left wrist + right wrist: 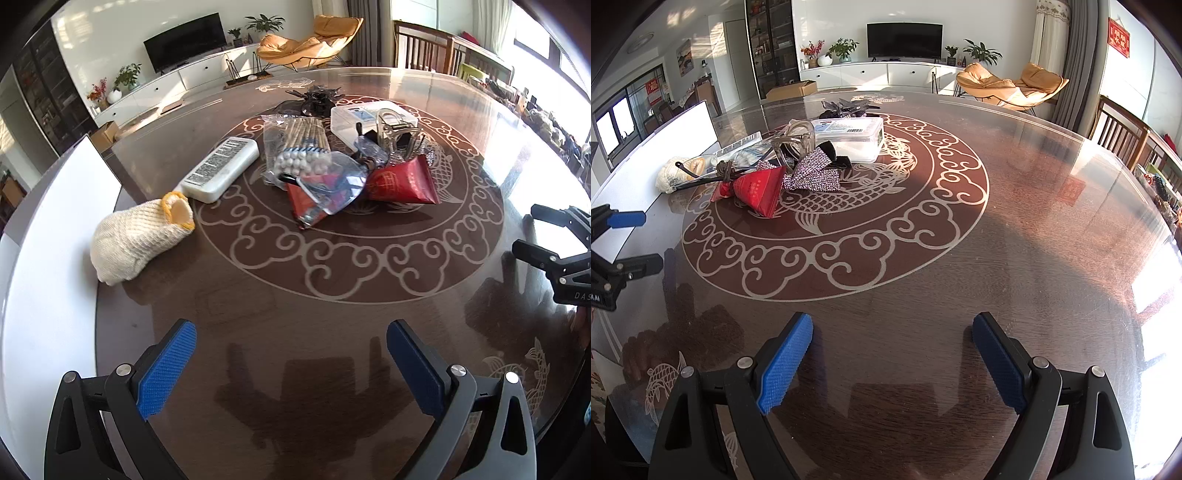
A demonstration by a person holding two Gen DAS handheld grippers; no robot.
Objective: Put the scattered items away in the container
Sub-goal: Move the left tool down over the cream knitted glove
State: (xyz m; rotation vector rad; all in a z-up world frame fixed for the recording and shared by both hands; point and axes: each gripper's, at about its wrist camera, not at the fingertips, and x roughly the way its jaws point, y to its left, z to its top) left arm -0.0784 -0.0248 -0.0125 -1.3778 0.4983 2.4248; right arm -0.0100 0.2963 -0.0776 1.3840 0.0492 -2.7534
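With both your left gripper [291, 363] and right gripper [892, 356] spread wide and empty above the table [1034, 221], tidying has yet to start: the pile [332, 166] sits mid-table beside the clear box [857, 134], awaiting a first reach.

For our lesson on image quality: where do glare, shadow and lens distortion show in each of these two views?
Left wrist view: sunlight blows out the table at its right edge, the left gripper casts a dark reflection on the glossy top, and the fisheye bends the rim. Right wrist view: glare whitens the far right, a shadow band crosses the fish inlay, and the right gripper looks oversized.
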